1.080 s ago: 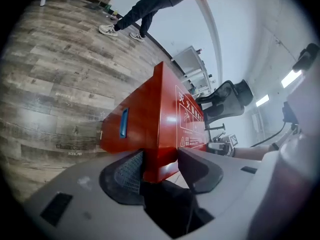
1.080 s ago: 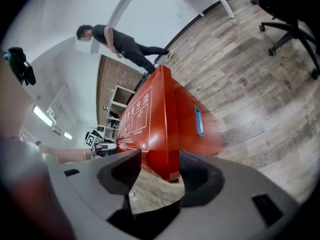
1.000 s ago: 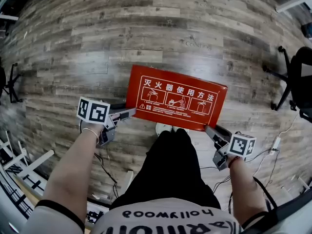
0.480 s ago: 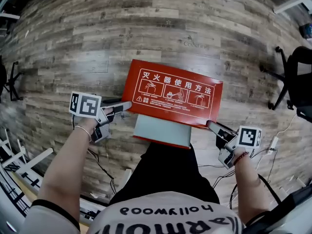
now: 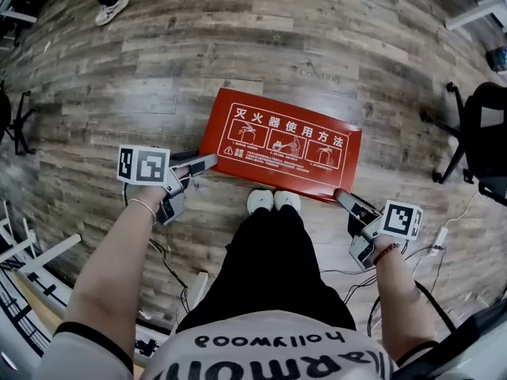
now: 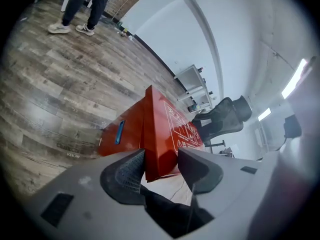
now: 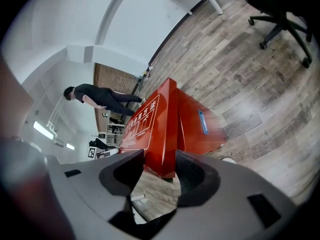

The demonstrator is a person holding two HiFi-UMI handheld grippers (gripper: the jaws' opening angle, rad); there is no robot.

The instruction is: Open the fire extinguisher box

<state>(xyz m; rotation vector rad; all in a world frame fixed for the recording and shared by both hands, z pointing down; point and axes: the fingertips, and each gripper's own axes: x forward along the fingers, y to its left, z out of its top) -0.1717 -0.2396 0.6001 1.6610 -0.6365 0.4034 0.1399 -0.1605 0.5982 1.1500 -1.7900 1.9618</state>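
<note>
Left gripper point(image 5: 204, 163) is clamping one near corner of the fire extinguisher box point(image 5: 238, 158). Its fingers point(image 6: 125, 171) are standing apart only by the width of the red corner wedged between them, with both pads touching it. Right gripper point(image 5: 343, 198) is gripping the other near corner, with its fingers point(image 7: 197, 176) fairly wide and pressing on the red edge between them. Box is lying on the wood floor point(image 5: 238, 46), stretching ahead of both sets of fingers, printed lid point(image 5: 285, 147) facing up. Blue side slot point(image 6: 119, 132) is showing just beyond the left fingers. Person's white shoes point(image 5: 273, 201) are standing between the two pairs of fingers, against the box's near edge. Office chair point(image 5: 479, 133) is sitting well out past the right fingers.
</note>
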